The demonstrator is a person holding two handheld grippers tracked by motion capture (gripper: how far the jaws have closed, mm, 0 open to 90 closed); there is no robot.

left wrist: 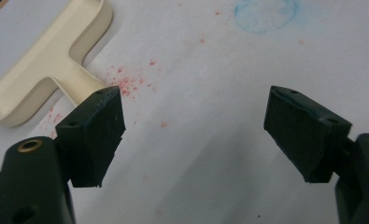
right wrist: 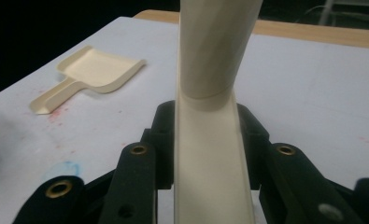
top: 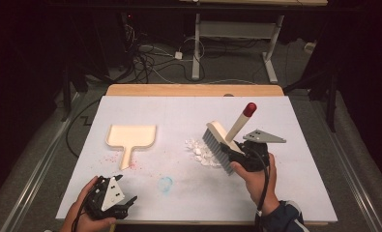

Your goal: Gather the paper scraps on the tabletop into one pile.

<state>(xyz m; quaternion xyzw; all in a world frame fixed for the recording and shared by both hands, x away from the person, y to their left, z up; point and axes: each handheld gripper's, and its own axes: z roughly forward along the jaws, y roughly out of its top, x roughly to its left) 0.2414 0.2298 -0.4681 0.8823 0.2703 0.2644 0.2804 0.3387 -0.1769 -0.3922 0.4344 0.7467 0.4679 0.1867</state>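
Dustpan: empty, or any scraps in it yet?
Empty: the dustpan shows a bare cream inside, and the white scraps lie on the table beside the brush.

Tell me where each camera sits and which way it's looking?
High view: above the person's side of the table, looking forward and down; both hands, left gripper and right gripper show.
Left gripper view: rides the left gripper, looking along its open jaws at the table and the dustpan.
Right gripper view: rides the right gripper, looking along jaws shut on the brush.
Shared: all three show the dustpan; the high view also shows the brush.
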